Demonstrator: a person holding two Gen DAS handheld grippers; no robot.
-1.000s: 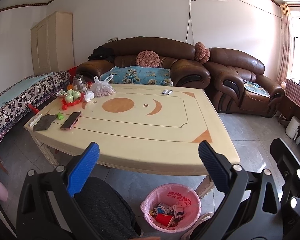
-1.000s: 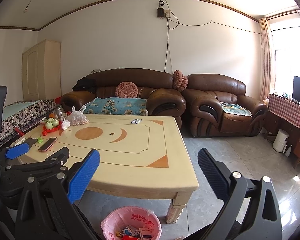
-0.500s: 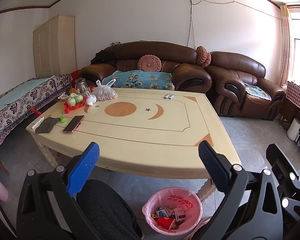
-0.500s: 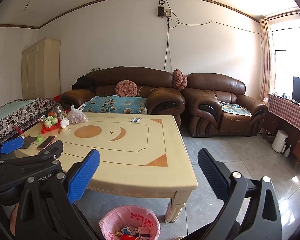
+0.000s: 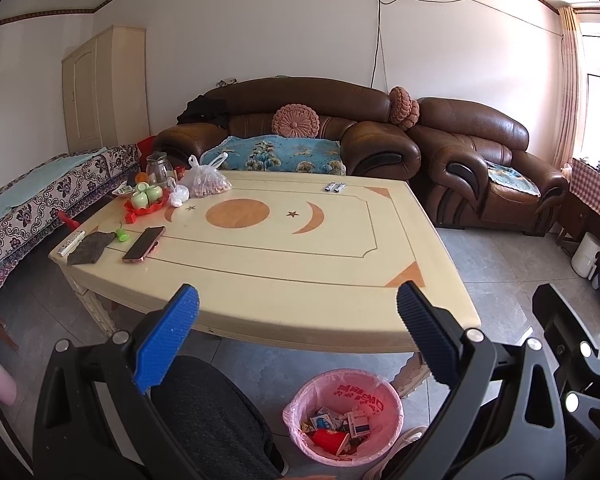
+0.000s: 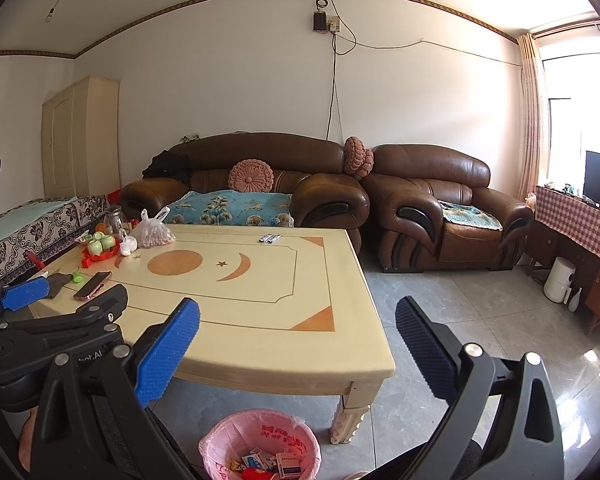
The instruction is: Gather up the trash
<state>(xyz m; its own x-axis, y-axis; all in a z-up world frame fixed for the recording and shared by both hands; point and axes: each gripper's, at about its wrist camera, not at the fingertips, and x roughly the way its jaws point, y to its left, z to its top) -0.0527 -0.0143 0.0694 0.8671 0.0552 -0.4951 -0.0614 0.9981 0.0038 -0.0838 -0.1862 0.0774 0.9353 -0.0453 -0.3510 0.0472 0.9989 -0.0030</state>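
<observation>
Left gripper (image 5: 297, 332) wide open, empty, above near edge of cream wooden table (image 5: 283, 276). Right gripper (image 6: 297, 344) also wide open, empty, beside it. Round bin with pink plastic liner (image 5: 384, 400) on grey floor under table edge, holds small cartons and red cup (image 5: 330, 438). Pink phone (image 5: 143, 244), dark cloth (image 5: 89, 248) at table's left end

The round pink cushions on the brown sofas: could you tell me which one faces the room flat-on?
The round cushion upright against the long sofa's backrest. The other cushions sit edge-on where the sofas meet.
</observation>
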